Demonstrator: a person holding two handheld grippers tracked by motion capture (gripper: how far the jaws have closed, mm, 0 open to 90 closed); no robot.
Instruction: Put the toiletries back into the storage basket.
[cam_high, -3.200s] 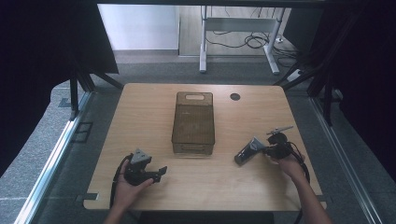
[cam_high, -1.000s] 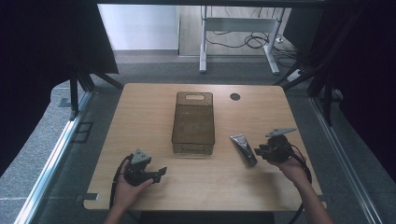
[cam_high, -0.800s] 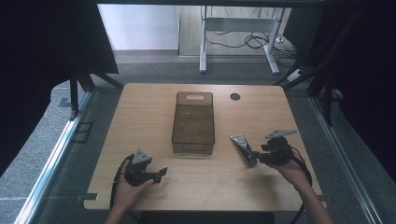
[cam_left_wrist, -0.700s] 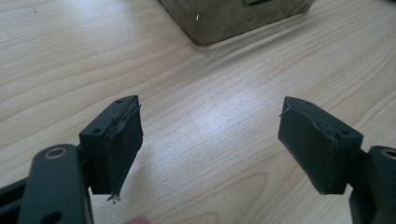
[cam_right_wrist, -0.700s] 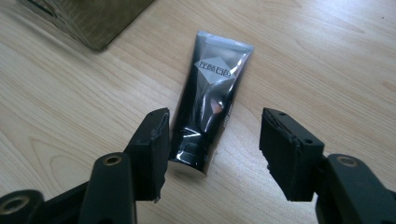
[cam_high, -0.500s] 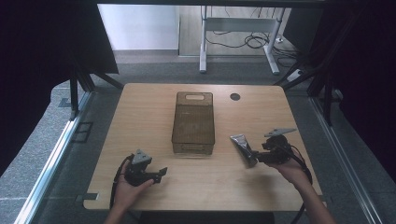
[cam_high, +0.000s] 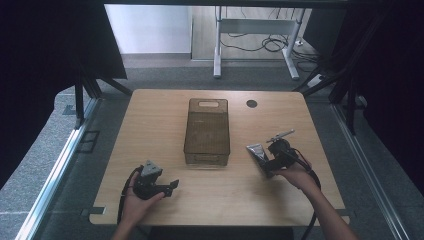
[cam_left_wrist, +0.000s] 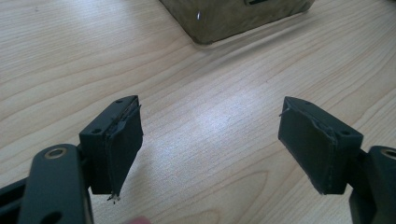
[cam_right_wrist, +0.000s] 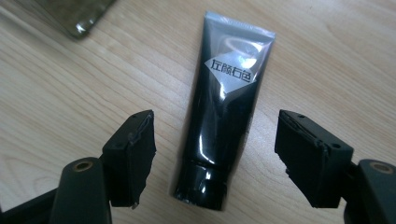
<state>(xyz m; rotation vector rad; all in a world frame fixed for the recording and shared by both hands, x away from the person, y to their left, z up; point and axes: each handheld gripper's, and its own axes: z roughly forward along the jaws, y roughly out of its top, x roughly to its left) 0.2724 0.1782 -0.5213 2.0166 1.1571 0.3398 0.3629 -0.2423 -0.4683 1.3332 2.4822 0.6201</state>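
Right gripper view has the black tube (cam_right_wrist: 224, 121) lying flat on the desk (cam_right_wrist: 70, 93) between the right gripper (cam_right_wrist: 215, 154) jaws, which have just been opening wide, pads clear of it.

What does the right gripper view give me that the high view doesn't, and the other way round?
Right gripper view: the black tube lying flat with its cap toward the camera, silver label with printed characters, and the right gripper with jaws just opened, standing apart on either side of it without touching.
High view: the left gripper resting open near the front edge, and the whole bin.
Both: tube, bin corner, wooden table.
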